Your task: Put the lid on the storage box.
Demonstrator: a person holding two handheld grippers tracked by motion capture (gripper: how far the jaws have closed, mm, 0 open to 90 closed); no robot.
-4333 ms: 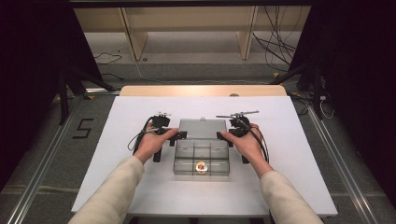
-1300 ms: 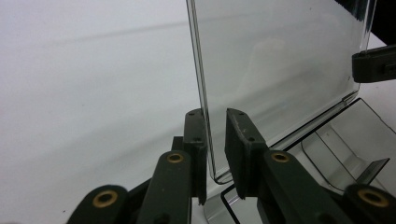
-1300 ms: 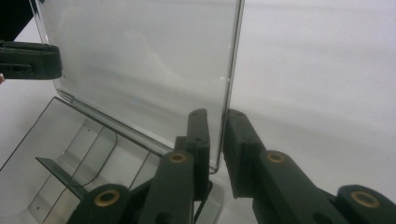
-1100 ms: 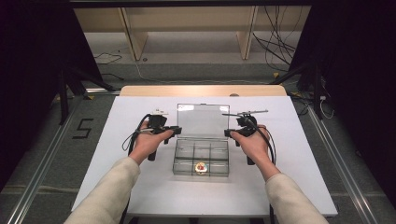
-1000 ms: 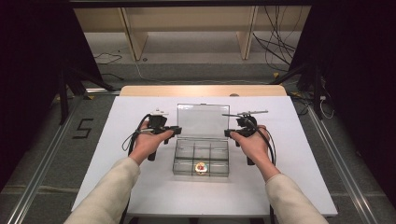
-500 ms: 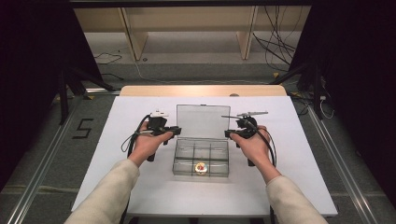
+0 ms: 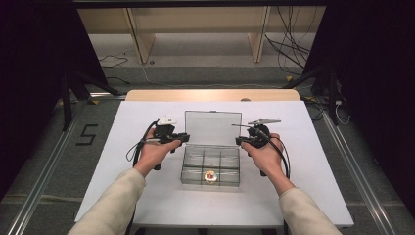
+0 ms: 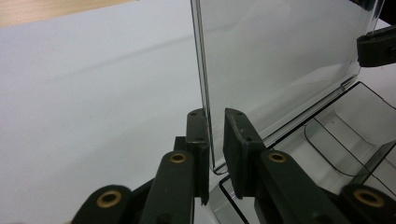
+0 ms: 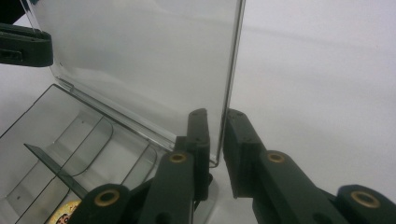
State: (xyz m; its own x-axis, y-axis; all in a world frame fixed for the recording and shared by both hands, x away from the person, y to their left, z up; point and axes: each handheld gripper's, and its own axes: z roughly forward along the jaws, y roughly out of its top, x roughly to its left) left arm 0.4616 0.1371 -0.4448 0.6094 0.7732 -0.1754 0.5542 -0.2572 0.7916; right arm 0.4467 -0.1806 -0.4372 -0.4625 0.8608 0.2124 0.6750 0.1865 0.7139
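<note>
High view — two grippers [image 7: 187, 138] [image 7: 237, 141] (one lid [image 7: 212, 128])

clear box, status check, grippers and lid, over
Left gripper and right gripper each straddle a side edge of the lid, slight gaps showing. Lid upright, clear box open, small round item inside. Nothing in the way.

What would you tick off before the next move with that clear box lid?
1. Lid standing upright: ok.
2. Lid's side edge between the left tool jaws: ok.
3. Opposite edge between the right tool jaws: ok.
4. Both tools clamped tight on the lid: not ok, a gap shows beside one jaw of each.
5. Small round item resting inside the box: ok.
6. Hinge sound: cannot tell.
</note>
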